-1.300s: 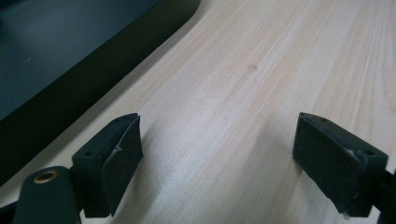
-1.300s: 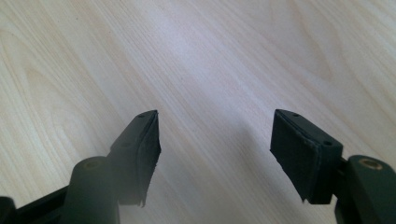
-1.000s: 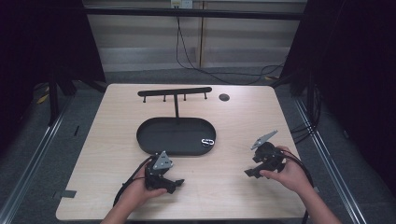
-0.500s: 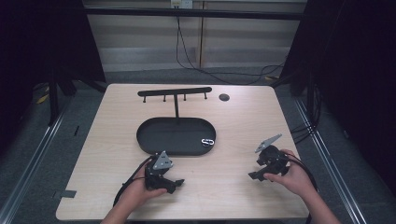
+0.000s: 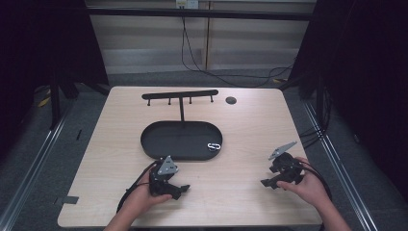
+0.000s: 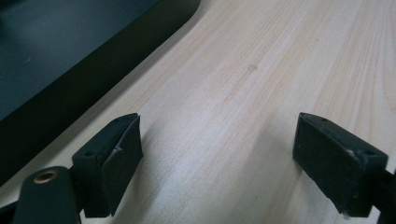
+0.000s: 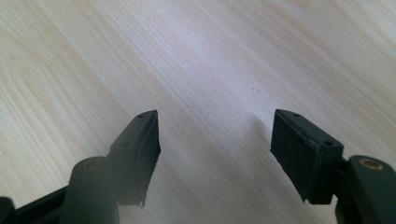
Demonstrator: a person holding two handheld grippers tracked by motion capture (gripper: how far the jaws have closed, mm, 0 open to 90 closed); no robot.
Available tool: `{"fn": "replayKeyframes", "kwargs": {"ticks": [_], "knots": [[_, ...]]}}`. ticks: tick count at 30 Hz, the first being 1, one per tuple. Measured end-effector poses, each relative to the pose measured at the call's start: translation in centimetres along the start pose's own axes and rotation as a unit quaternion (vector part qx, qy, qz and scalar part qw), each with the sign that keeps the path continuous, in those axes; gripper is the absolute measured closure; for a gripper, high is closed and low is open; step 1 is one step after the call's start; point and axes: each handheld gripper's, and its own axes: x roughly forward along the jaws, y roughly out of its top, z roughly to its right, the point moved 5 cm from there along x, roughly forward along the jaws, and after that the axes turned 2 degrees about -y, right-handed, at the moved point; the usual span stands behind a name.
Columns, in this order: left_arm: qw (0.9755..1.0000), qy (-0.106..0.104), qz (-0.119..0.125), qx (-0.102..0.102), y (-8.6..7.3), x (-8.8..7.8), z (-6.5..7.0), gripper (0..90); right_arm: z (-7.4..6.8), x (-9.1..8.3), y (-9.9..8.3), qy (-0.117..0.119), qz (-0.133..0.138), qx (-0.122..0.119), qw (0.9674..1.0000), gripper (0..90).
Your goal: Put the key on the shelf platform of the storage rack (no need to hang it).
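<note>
- The left gripper point(image 5: 182, 188) is held low over the near left part of the table point(image 5: 240, 125), just near of the black oval tray point(image 5: 159, 137).
- In the left gripper view its jaws are seen spread wide, with bare wood between the pads point(image 6: 122, 158) and nothing gripped.
- The tray's dark wall point(image 6: 93, 84) is seen at the upper left of that view, close beside the left jaw but apart from it.
- The right gripper point(image 5: 267, 183) is held over the near right part of the table, well apart from the tray.
- In the right gripper view its jaws are likewise seen wide apart, with only wood grain between the pads point(image 7: 299, 154); nothing is held.
- A small metal clip point(image 5: 214, 146) is seen lying inside the tray, at its right end, close to the wall.
- The clip is nearer to the left gripper than to the right; neither gripper is touching it.
- A black hook rack point(image 5: 180, 95) is set on a post at the far side of the tray.
- A small dark round disc point(image 5: 231, 100) is seen on the table just right of the rack.
- Each gripper is grasped by a hand point(image 5: 144, 199) coming in from the near edge.
</note>
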Motion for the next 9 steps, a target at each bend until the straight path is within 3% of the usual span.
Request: {"fn": "replayKeyframes", "kwargs": {"ticks": [9], "knots": [[1.0000,0.000,0.000,0.000,0.00,0.00,0.00,15.4,-0.13,0.29,-0.31,-0.001,-0.003,0.002,1.0000,33.6]]}}
